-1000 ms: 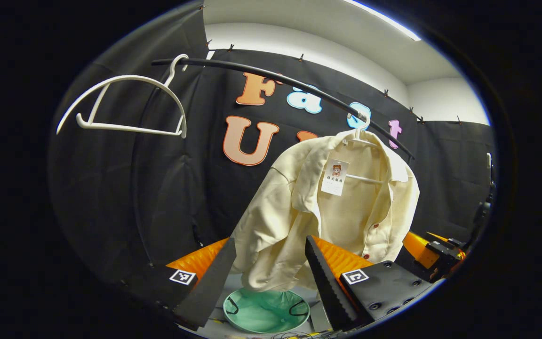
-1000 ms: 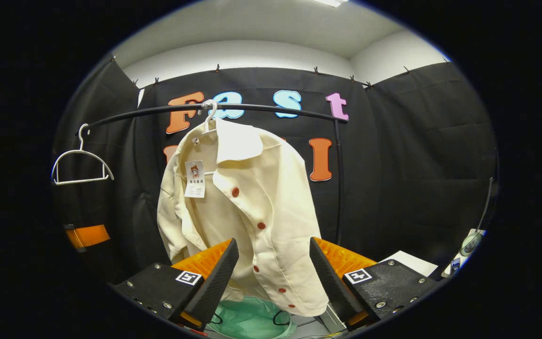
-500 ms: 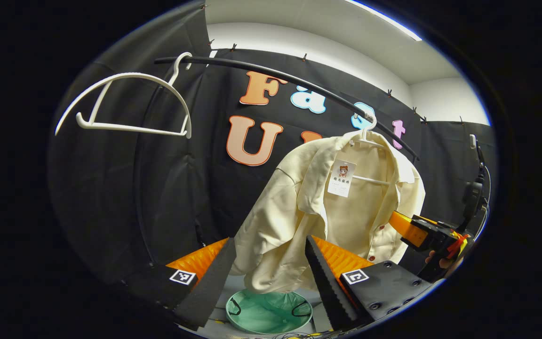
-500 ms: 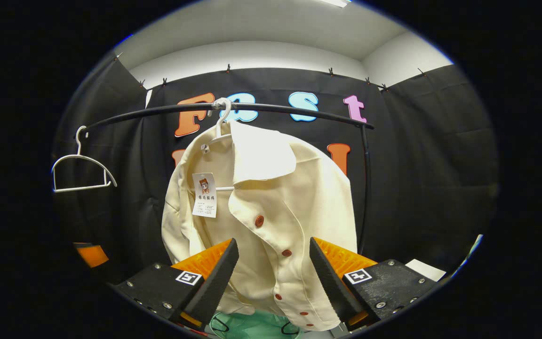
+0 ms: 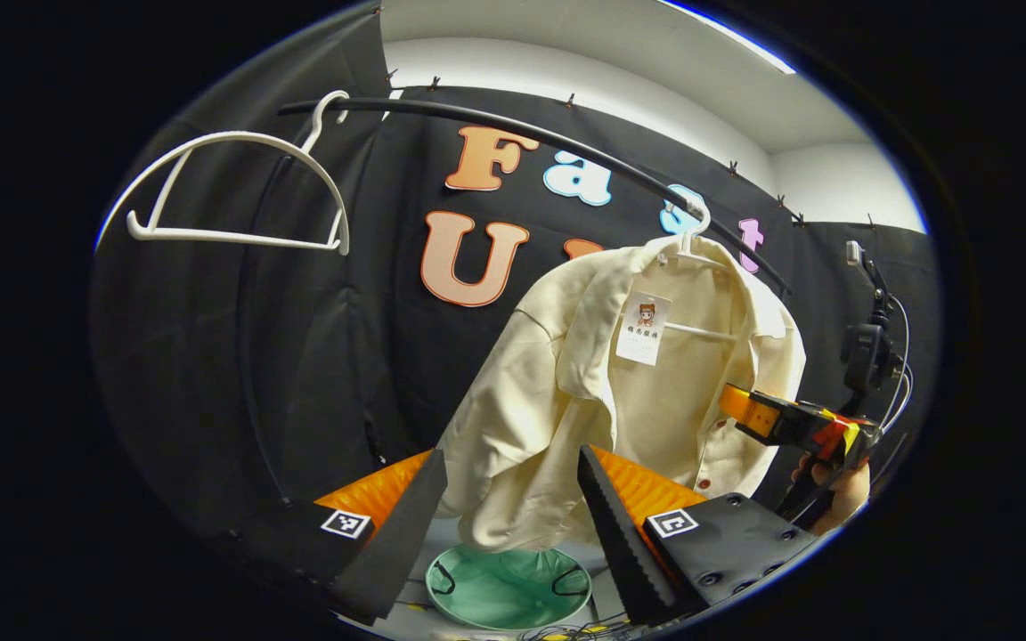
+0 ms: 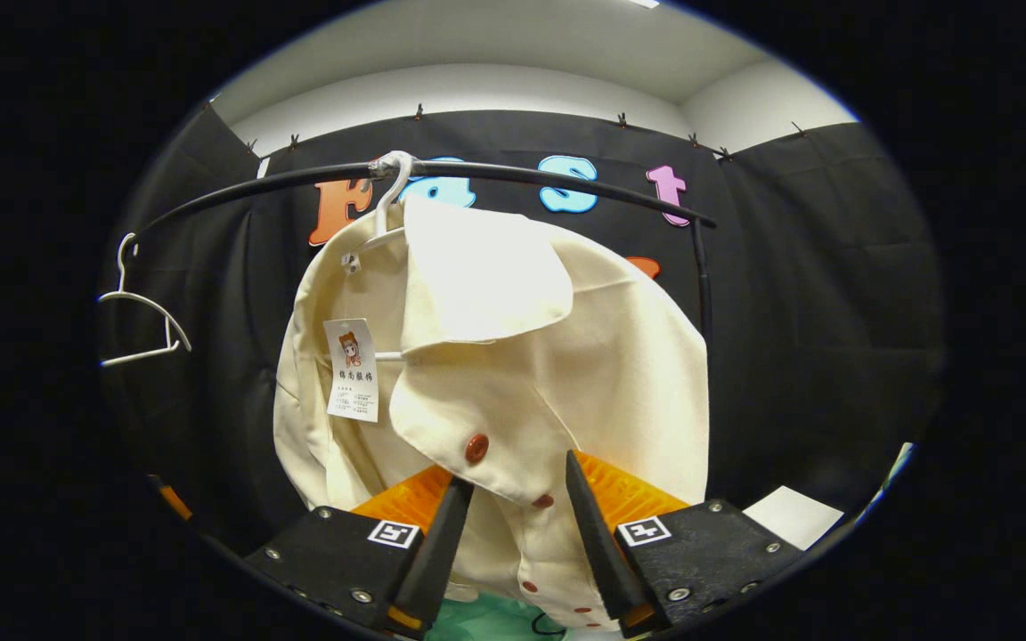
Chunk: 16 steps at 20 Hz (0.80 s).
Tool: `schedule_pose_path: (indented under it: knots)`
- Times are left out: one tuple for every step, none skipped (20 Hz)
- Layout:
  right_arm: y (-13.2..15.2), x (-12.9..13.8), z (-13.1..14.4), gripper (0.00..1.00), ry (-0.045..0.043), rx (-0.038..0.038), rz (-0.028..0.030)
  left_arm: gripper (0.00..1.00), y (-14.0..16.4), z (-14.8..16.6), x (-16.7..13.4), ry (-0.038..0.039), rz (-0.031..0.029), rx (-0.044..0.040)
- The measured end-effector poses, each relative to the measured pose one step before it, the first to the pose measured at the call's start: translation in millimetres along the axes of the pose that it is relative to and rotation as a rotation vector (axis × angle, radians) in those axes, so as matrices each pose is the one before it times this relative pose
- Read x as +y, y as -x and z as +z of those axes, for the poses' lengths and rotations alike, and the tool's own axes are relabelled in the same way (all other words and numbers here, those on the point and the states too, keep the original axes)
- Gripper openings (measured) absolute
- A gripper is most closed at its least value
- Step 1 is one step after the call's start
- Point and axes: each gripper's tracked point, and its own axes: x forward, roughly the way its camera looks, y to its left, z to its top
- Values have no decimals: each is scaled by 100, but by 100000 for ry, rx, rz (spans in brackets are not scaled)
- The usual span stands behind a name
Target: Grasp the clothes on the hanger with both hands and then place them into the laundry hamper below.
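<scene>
The cream button-up shirt hangs on a white hanger hooked over the black rail, a paper tag dangling inside its open front. In the right gripper view, the right gripper sits right up at the shirt's front edge, jaws apart with the buttoned edge and a red button between and just above them, nothing clamped. In the left gripper view, the left gripper is spread wide and grips nothing, the shirt's lower sleeve drooping between its 2 fingers farther off. The green laundry hamper waits directly below the shirt. A second, bare white hanger hangs at the rail's far end, well apart from the shirt.
</scene>
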Motion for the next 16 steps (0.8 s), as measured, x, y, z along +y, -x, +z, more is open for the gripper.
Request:
schedule_pose_path:
  knots:
    - [-106, -94, 149, 59, 535, -452, -237, 97, -26, -70, -135, -186, -161, 63]
    - [-200, 113, 145, 61, 543, -138, 540, 97, -57, -20, -84, -212, -267, 104]
    - [-29, 294, 96, 59, 252, -121, 931, 97, -103, -105, -76, -70, -117, 470]
    - [-74, 224, 221, 52, -55, -509, 1224, 97, -150, -197, -48, 383, -21, 673]
    - [-18, 165, 207, 49, 73, -719, 942, 97, -199, -135, -124, 658, -82, 430]
    - [75, 84, 242, 40, 390, -966, 869, 97, -145, -198, -123, 520, -126, 430]
    - [9, 333, 241, 36, 567, -1098, 1346, 97, -266, -94, -103, 115, -320, 401]
    - [145, 235, 215, 29, 788, -889, 1287, 97, -239, -189, -206, -300, -327, 264]
    - [239, 118, 102, 25, 790, -701, 793, 97, -392, -105, -147, -691, -222, 237]
    - [196, 133, 76, 17, 403, -388, 853, 97, -452, -83, -216, -588, -494, 219]
    - [178, 149, 20, 14, 13, -205, 1108, 97, -538, -37, -351, -476, -989, 8]
    - [132, -16, 21, 13, -170, 128, 479, 97, -588, -59, -510, -505, -1143, 140]
    - [160, -52, 19, 11, -248, 141, 324, 97, -646, 127, -451, -535, -1290, -299]
    - [129, -63, 12, 7, -500, 41, 474, 97, -735, 226, -404, -666, -1300, -341]
    - [-23, -70, 16, 6, -391, 194, 585, 97, -878, 329, -337, -747, -814, -567]
    - [45, -197, -23, 2, -271, 199, 168, 97, -821, 192, -410, -663, -978, -269]
